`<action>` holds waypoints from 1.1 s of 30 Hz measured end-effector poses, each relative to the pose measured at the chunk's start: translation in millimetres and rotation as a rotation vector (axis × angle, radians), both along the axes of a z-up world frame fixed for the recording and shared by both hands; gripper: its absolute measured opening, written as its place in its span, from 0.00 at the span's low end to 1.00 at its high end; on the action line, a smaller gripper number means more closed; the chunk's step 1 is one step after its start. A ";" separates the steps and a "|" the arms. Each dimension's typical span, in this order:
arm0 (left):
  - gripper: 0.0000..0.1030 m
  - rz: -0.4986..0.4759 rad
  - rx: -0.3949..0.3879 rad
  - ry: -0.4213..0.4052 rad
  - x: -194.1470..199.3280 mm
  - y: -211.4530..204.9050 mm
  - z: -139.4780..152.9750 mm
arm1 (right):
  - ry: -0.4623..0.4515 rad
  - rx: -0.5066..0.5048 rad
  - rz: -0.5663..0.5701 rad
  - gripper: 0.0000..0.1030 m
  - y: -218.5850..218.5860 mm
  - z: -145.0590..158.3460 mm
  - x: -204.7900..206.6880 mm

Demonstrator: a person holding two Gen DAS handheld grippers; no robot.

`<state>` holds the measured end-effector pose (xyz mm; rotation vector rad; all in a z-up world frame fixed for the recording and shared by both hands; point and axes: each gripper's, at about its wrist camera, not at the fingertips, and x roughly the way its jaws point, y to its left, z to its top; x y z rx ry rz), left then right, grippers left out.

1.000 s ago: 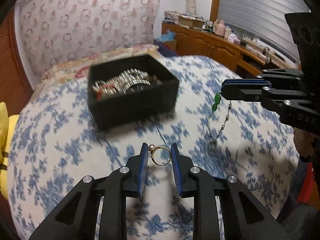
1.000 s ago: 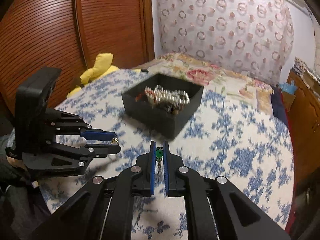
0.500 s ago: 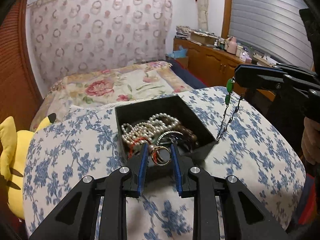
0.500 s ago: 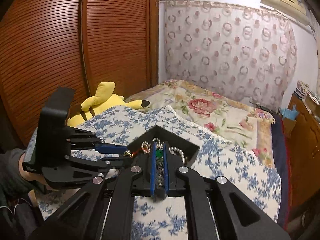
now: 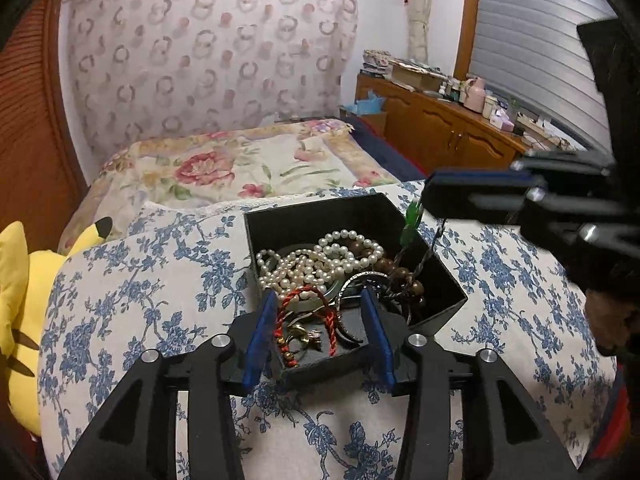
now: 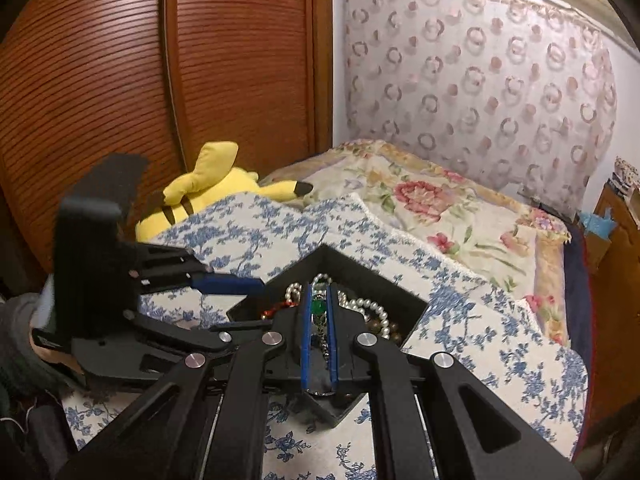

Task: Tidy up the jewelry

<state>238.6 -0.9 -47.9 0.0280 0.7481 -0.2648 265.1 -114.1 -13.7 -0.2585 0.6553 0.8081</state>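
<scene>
A black open box (image 5: pixel 440 304) (image 6: pixel 404 300) sits on the blue-flowered cloth, full of pearl strands (image 5: pixel 316 256), brown beads, a red cord bracelet (image 5: pixel 304 308) and small gold pieces (image 5: pixel 304 334). My left gripper (image 5: pixel 318 300) is open over the box's near corner, with nothing between its fingers. My right gripper (image 6: pixel 319 300) is shut on a green-bead chain necklace (image 6: pixel 319 307). In the left wrist view the necklace (image 5: pixel 410 226) hangs from it, its lower end down among the jewelry in the box.
A yellow plush toy (image 5: pixel 16 304) (image 6: pixel 208 192) lies at the cloth's left edge. A floral bedspread (image 5: pixel 240 168) lies behind. A wooden sideboard (image 5: pixel 440 128) with clutter stands at the far right, and a wooden slatted door (image 6: pixel 120 80) stands at the left.
My left gripper has opened wide and no longer holds the gold pearl ring. My right gripper has lowered the necklace, so its end now lies in the box.
</scene>
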 end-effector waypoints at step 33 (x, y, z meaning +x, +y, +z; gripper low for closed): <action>0.93 0.222 0.027 -0.189 -154.7 5.1 51.0 | -0.132 0.144 -0.424 0.98 -80.2 16.6 -149.9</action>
